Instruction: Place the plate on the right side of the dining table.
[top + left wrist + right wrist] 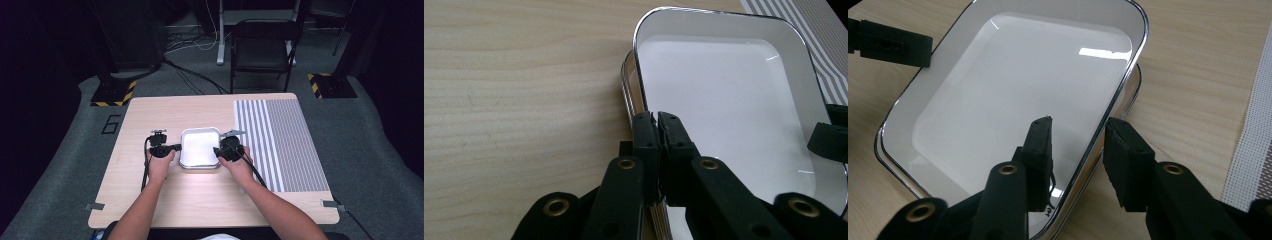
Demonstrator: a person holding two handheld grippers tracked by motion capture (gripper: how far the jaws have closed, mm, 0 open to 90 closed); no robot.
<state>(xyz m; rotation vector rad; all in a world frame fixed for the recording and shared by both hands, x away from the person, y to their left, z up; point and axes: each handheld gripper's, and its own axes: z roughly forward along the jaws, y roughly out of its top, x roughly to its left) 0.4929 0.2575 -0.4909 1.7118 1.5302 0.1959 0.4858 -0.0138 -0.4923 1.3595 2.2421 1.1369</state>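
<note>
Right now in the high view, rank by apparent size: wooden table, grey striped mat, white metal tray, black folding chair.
1. Light wooden table, largest.
2. Grey striped mat.
3. Black folding chair; it stands farther from the camera, so it is probably bigger than it looks.
4. White metal tray with chrome rim, smallest.

grey carpet floor (pixel 75 130), a black folding chair (pixel 264 47) beyond the wooden table (pixel 150 110), dark surroundings.

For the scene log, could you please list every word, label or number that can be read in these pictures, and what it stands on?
"6": a black outlined numeral on the grey floor, left of the table.
Nothing is printed on the white tray, the striped mat, the left gripper or the right gripper.
</note>
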